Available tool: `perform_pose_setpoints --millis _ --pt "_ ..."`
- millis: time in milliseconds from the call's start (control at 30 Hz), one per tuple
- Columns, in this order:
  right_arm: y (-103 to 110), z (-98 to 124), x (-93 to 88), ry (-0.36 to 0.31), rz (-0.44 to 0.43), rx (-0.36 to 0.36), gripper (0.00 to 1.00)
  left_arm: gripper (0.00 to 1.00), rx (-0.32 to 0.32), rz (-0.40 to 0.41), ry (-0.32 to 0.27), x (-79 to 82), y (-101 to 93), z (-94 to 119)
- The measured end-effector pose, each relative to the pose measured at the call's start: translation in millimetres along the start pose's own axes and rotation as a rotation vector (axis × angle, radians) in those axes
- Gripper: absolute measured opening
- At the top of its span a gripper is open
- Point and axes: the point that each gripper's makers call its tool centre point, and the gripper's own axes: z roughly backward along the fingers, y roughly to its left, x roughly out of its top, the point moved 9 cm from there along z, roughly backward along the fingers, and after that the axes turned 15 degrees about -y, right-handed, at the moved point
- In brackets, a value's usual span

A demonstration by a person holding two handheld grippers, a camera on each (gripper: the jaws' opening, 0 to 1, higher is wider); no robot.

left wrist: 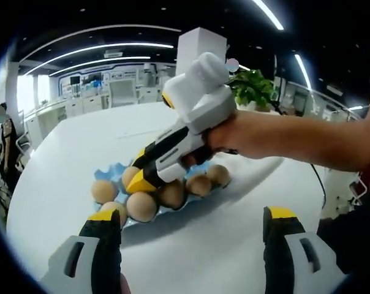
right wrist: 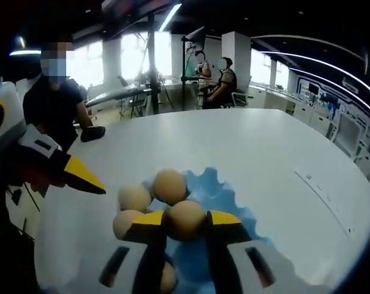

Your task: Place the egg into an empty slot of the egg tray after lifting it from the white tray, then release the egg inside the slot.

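Observation:
A blue egg tray [left wrist: 191,205] lies on the white table and holds several brown eggs [left wrist: 142,206]. My right gripper [left wrist: 137,181], held by a hand, reaches down over the tray's left part. In the right gripper view its yellow-tipped jaws [right wrist: 186,222] are shut on a brown egg [right wrist: 186,217] just above the blue tray [right wrist: 225,199], beside other eggs [right wrist: 171,185]. My left gripper [left wrist: 191,223] stands open and wide, near the table's front, short of the tray, nothing between its fingers. Its yellow tip [right wrist: 86,177] enters from the left.
The round white table [left wrist: 75,147] stretches far around the tray. A dark object [right wrist: 92,132] lies near its edge. People sit and stand beyond the table [right wrist: 225,79]. A green plant [left wrist: 255,86] stands behind the hand.

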Motion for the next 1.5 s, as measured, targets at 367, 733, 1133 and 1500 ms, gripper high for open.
perform_pose_setpoints --millis 367,733,1133,1500 --pt "-2 14 10.7 -0.033 0.000 0.003 0.28 0.98 -0.007 -0.005 0.000 3.6 -3.6 0" --pt "-3 39 20.0 -0.081 0.003 -0.050 0.28 0.98 -0.025 -0.018 -0.008 8.2 -14.8 -4" --pt "-13 75 11.0 -0.081 -0.020 -0.114 0.28 0.98 -0.056 -0.031 0.000 7.3 -26.1 -8" --pt "-20 111 -0.8 -0.088 -0.045 -0.131 0.33 0.99 -0.095 -0.028 -0.006 7.6 -39.6 -22"
